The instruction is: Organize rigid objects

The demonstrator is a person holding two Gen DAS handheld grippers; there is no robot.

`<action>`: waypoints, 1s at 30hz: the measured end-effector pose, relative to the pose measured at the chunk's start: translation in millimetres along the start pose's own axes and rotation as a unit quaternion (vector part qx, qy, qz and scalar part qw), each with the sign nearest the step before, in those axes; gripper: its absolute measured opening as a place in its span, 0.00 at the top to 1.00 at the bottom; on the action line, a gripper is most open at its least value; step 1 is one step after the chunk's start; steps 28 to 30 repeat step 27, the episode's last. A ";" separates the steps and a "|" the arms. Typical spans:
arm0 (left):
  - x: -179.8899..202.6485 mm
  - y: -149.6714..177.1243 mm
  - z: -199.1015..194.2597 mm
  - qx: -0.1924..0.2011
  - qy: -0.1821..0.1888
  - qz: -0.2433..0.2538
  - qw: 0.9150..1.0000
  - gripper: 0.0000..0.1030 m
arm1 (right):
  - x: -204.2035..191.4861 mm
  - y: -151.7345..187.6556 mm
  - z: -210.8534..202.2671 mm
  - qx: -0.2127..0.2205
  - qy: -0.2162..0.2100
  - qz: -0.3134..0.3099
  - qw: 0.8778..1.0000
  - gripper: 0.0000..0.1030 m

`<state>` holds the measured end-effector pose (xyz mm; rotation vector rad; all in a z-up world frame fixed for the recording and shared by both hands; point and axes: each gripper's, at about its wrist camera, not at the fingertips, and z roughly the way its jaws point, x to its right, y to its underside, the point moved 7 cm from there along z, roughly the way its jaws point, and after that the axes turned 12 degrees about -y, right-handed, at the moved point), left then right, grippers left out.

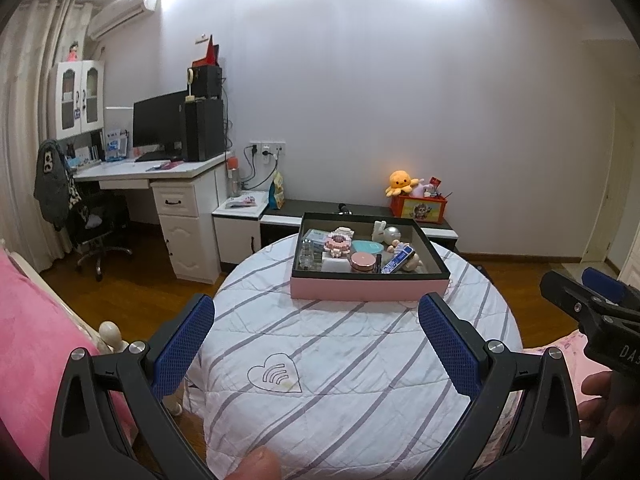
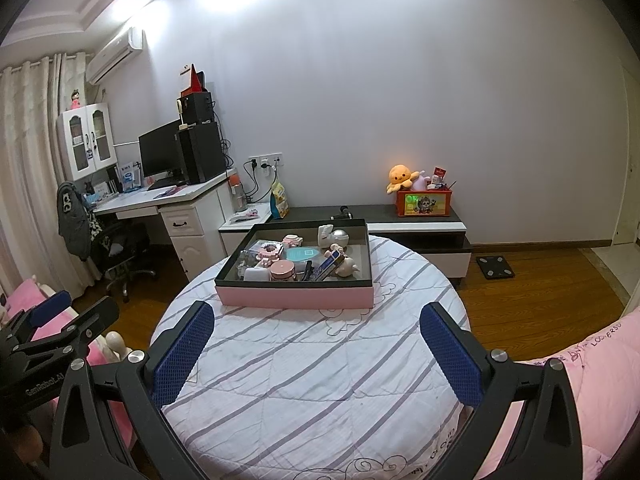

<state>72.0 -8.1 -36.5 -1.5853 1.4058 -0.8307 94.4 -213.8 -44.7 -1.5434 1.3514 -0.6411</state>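
A pink box (image 1: 370, 290) (image 2: 296, 296) with a dark inside lies at the far end of a round striped bedcover (image 1: 340, 380) (image 2: 312, 380). Small rigid items fill it: a round pink case (image 1: 362, 261) (image 2: 282, 270), a teal disc (image 1: 367, 247) (image 2: 304, 253), a blue tube (image 1: 397, 260) (image 2: 329, 264), a silver ball (image 1: 392, 234) (image 2: 340, 235), a pink block toy (image 1: 338, 243) (image 2: 269, 251). My left gripper (image 1: 316, 340) hangs open over the cover, well short of the box, nothing between its blue pads. My right gripper (image 2: 316, 344) is open and empty too.
A low dark cabinet (image 1: 360, 210) (image 2: 416, 216) behind the bed carries an orange toy bin (image 1: 420, 208) (image 2: 424, 203) with a plush octopus. A white desk (image 1: 160, 176) with monitor and chair stands left. Pink bedding (image 1: 36, 344) (image 2: 592, 380) flanks the cover. A scale (image 2: 495, 267) lies on the wood floor.
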 end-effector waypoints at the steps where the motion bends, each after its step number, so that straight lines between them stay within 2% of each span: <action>1: 1.3 -0.3 -0.3 0.002 0.000 0.003 1.000 0.00 | -0.9 0.4 0.0 0.000 0.000 0.000 1.000 0.00; 19: 9.9 -1.0 1.5 -0.008 0.019 0.005 1.000 0.00 | 2.2 1.1 -0.1 -0.002 0.003 0.004 1.000 0.00; 30: 8.3 -1.5 -4.8 0.008 0.015 0.004 1.000 0.00 | 2.0 0.9 -0.1 -0.003 0.003 0.005 1.000 0.00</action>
